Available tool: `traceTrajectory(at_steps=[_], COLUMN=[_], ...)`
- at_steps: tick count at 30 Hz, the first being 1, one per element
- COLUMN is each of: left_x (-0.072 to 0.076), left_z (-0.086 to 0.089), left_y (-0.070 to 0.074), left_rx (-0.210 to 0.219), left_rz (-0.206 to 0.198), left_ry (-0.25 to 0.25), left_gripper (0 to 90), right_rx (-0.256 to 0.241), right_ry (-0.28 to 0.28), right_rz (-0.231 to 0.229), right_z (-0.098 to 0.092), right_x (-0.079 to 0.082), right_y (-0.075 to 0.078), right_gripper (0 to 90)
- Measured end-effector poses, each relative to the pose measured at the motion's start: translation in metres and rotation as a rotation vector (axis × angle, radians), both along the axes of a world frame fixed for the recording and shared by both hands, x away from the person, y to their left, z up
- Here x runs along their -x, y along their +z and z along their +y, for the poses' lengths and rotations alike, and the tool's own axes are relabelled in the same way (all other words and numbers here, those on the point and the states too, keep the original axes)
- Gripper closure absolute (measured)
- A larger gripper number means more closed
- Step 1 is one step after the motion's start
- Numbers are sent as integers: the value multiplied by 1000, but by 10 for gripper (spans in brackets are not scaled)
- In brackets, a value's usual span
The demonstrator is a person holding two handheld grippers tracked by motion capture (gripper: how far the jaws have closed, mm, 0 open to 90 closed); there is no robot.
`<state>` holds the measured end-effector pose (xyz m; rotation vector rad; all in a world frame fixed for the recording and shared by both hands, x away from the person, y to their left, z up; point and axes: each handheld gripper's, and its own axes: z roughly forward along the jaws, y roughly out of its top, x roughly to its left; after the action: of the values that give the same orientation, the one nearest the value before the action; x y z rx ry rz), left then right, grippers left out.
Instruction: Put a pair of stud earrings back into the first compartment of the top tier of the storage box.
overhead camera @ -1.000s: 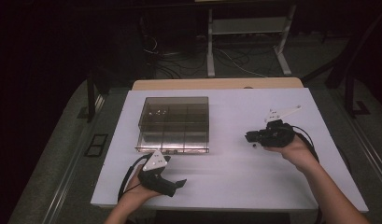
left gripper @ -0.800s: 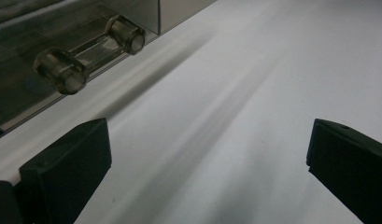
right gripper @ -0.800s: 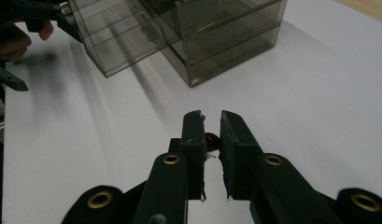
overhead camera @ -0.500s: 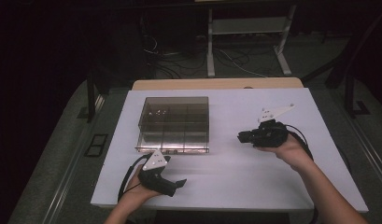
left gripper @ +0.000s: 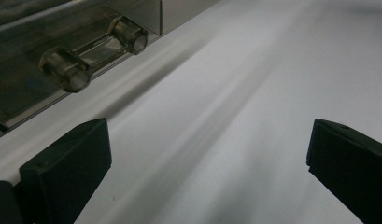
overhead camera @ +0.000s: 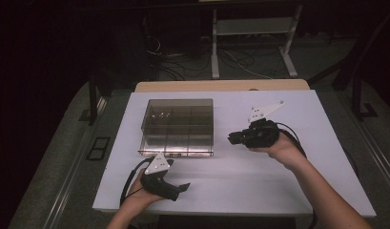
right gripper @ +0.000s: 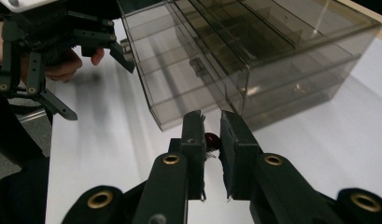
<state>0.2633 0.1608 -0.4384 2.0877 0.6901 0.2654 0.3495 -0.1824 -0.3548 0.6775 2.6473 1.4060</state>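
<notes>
The right tool [right gripper: 211,140] is pinching a small dark red thing [right gripper: 211,138] beside the smoky plastic drawer box [overhead camera: 178,125]; the left tool [left gripper: 202,154] is resting spread on the white worktop [overhead camera: 259,176]; no writing is readable

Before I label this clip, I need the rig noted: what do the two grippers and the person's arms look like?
Both are black handheld tools. The left gripper and right gripper each carry a pale three-cornered plate and trail a black cable. In the right gripper view, its blocky jaws sit on black links with brass-coloured rivets. The forearms are bare, no sleeves in view.
</notes>
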Motion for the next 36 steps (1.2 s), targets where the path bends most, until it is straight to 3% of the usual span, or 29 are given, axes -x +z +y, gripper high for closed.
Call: traceTrajectory(at_steps=[11, 36], left_x=[1, 2], left_z=[-1, -1], left_y=[0, 0], left_rx=[-2, 5], left_rz=[5, 7], left_ry=[0, 1], left_gripper=[0, 0], right_rx=[-3, 25], right_ry=[40, 100], right_rz=[-10, -20], right_z=[23, 80], right_x=[-4, -25], right_y=[7, 5], right_gripper=[790, 790])
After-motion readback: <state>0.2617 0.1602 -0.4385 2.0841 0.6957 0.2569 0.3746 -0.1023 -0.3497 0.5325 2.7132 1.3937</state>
